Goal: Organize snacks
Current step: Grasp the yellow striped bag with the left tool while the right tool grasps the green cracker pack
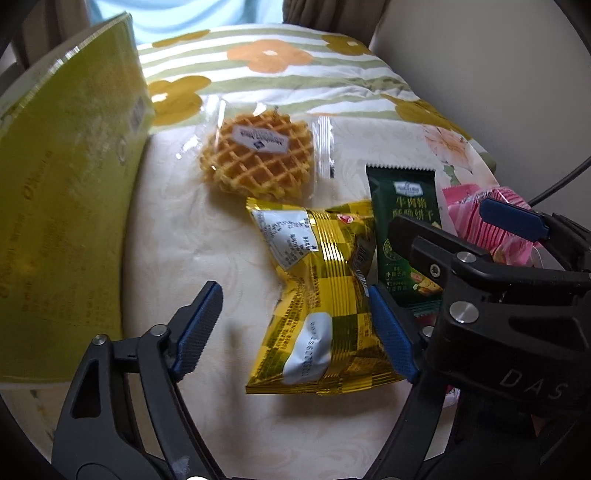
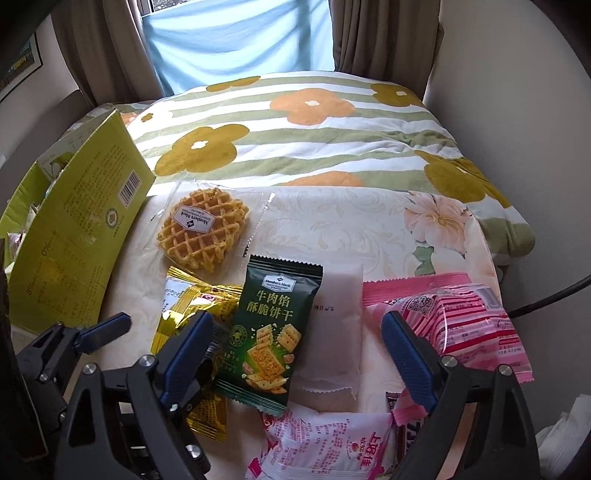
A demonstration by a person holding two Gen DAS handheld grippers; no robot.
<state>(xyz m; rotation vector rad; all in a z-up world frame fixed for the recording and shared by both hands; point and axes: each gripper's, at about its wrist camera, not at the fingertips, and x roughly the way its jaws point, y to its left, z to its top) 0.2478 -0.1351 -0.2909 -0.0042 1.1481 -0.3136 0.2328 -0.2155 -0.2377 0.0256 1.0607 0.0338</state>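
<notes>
Mattress [image 2: 369, 229] – cream, floral | blanket [image 2: 314, 125] behind | curtains [image 2: 369, 33] – brown

a home bedroom: floral quilt [image 2: 314, 125], window curtains [image 2: 376, 33]

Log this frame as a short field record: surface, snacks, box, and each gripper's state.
surface: cream patterned cover, flowered blanket behind
snacks: waffle, gold packet, dark green cracker packet, white pouch, pink packets
box: yellow-green box, standing at left
left gripper: open, around the gold packet
right gripper: open, over green packet and white pouch
</notes>
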